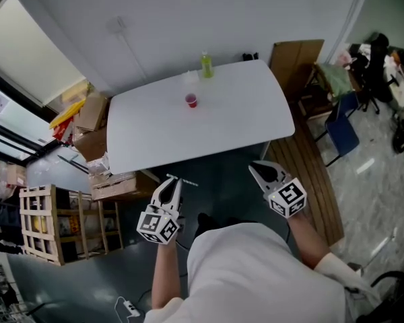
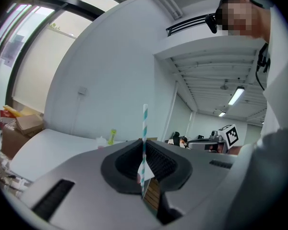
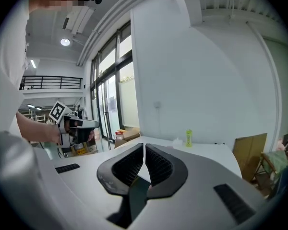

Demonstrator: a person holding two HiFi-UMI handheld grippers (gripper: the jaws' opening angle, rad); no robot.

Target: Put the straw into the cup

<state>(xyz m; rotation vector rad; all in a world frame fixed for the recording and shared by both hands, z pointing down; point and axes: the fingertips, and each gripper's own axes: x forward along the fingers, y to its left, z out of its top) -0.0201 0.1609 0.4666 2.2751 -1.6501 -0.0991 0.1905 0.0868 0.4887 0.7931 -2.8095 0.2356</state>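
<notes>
A small red cup (image 1: 191, 100) stands near the middle of the white table (image 1: 249, 116), far ahead of both grippers. My left gripper (image 1: 171, 182) is held in front of the table's near edge, shut on a teal-and-white striped straw (image 2: 144, 128) that sticks up between its jaws; the same straw (image 1: 180, 179) shows as a thin line at the jaw tips in the head view. My right gripper (image 1: 258, 169) is held beside it to the right, jaws shut with nothing between them (image 3: 144, 153).
A green bottle (image 1: 206, 65) and a clear cup (image 1: 190, 77) stand at the table's far edge by the wall. Cardboard boxes (image 1: 91, 123) and a wooden crate (image 1: 40, 224) lie left of the table. A blue chair (image 1: 342, 130) stands at the right.
</notes>
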